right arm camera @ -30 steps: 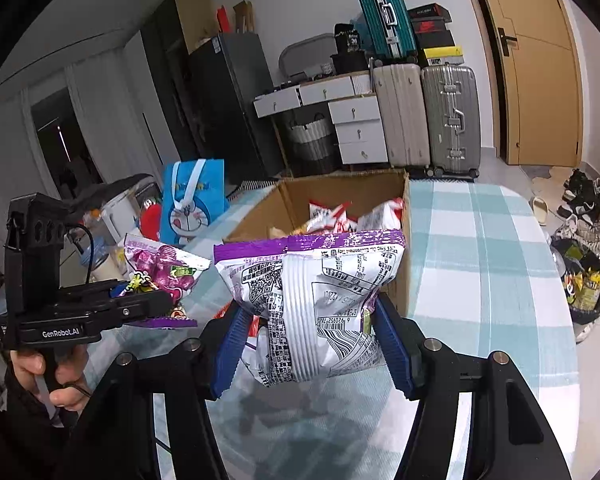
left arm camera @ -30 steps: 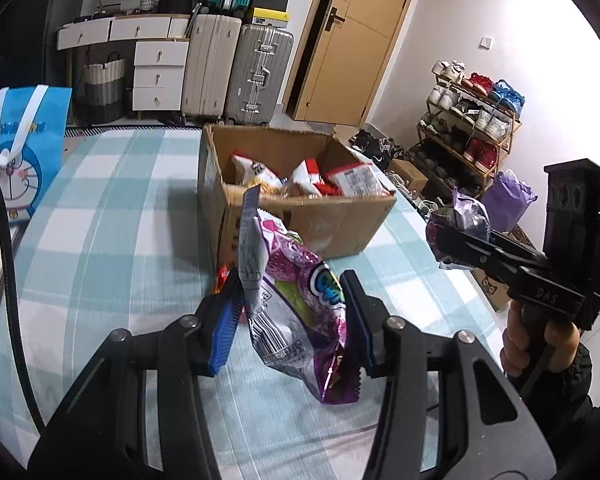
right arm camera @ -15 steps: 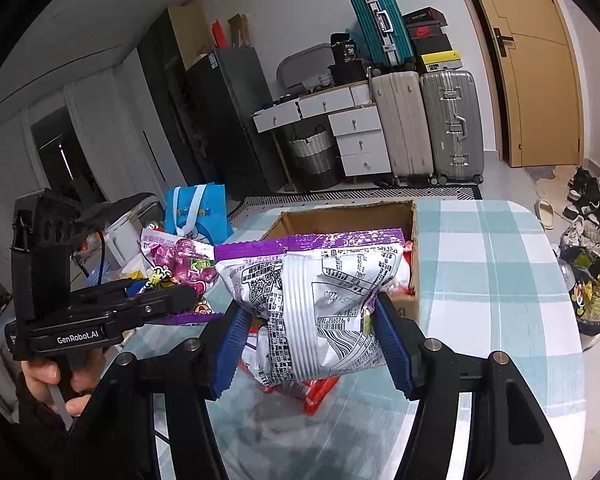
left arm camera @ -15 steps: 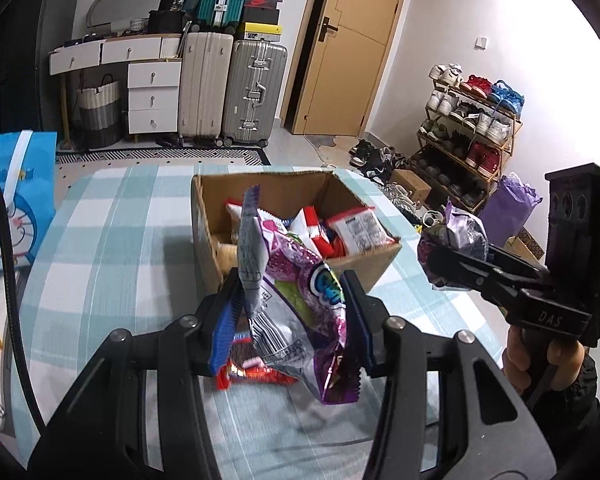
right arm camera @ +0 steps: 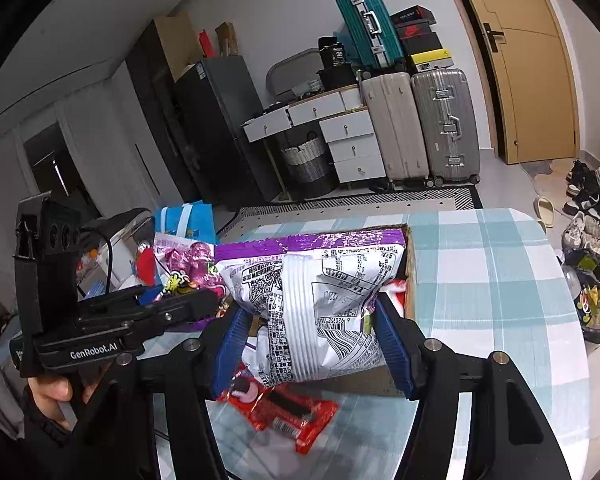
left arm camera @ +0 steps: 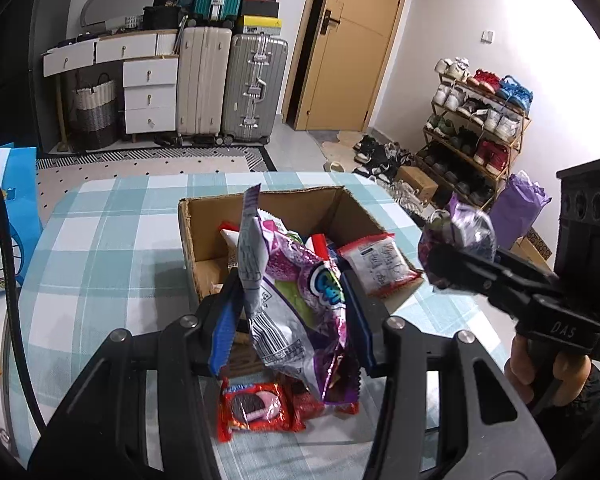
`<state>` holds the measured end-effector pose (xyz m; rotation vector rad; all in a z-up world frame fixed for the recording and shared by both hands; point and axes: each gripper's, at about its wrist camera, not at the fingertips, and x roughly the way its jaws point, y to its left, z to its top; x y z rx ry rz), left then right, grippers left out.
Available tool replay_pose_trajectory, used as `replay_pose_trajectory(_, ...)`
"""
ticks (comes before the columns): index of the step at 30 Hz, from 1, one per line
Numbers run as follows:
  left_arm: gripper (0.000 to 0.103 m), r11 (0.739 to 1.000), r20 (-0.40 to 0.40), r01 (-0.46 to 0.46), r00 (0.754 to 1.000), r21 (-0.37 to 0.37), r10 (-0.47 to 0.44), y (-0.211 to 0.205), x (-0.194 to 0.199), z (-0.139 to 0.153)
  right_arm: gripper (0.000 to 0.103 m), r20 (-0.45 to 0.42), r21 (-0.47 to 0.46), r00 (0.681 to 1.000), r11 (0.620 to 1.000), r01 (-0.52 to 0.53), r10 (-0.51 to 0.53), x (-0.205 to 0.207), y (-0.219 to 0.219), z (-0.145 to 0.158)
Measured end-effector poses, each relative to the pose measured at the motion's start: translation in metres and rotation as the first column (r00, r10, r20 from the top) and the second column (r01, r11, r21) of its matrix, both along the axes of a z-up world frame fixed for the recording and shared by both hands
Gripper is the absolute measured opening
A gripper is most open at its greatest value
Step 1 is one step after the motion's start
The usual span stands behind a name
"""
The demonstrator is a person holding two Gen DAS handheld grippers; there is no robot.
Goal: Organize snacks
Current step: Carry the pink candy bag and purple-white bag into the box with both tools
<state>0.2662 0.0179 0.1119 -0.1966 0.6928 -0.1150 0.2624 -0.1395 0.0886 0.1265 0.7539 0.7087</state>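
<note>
Two purple snack bags [left arm camera: 296,304] [right arm camera: 312,304] are held aloft near the open snack-filled cardboard box [left arm camera: 204,264].

Box [left arm camera: 284,216] ahead of both tongs – near half packed, far left corner free; red packets [left arm camera: 256,406] lie beneath the tongs.

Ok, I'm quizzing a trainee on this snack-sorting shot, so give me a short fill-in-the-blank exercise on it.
1. Each gripper holds one snack ____.
2. The cardboard box on the checked table already contains ____.
3. The red cookie packets lie ____ the box.
4. The left gripper clamps a bag coloured mostly ____.

Missing: bag; snacks; outside; purple
</note>
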Motion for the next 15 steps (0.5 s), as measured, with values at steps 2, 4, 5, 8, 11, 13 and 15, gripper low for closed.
replay_pose_trajectory(2,0.045,1.0,-0.015,-0.002,1.0,-0.004,0.001,0.001,0.013,-0.006,0.062,0.006,0.014,1.0,1.0,-0.001,0.001,0.008,0.001,-0.002)
replay_pose_trajectory(4,0.045,1.0,-0.034,-0.005,0.999,-0.008,0.005,0.001,0.027,-0.013,0.062,-0.009,0.014,1.0,1.0,0.002,-0.001,0.019,0.002,-0.008)
replay_pose_trajectory(5,0.045,1.0,-0.041,-0.003,0.999,-0.019,0.002,0.001,0.032,-0.016,0.062,-0.012,0.014,1.0,1.0,0.004,-0.004,0.025,0.002,-0.01)
replay_pose_trajectory(8,0.046,1.0,-0.048,0.011,0.999,-0.026,-0.012,0.001,0.046,-0.024,0.062,-0.013,0.015,1.0,1.0,0.004,-0.004,0.039,0.004,-0.017)
replay_pose_trajectory(11,0.045,1.0,-0.048,0.017,0.999,-0.017,-0.018,-0.001,0.057,-0.029,0.062,-0.026,0.006,1.0,1.0,0.011,-0.011,0.054,0.006,-0.025)
replay_pose_trajectory(13,0.045,1.0,-0.05,0.018,0.999,-0.018,-0.019,0.001,0.064,-0.032,0.063,-0.034,0.006,0.999,1.0,0.015,-0.015,0.063,0.007,-0.027)
replay_pose_trajectory(15,0.046,1.0,-0.051,0.014,0.999,-0.015,-0.015,0.001,0.071,-0.035,0.063,-0.04,0.0,0.999,1.0,0.019,-0.019,0.071,0.008,-0.029)
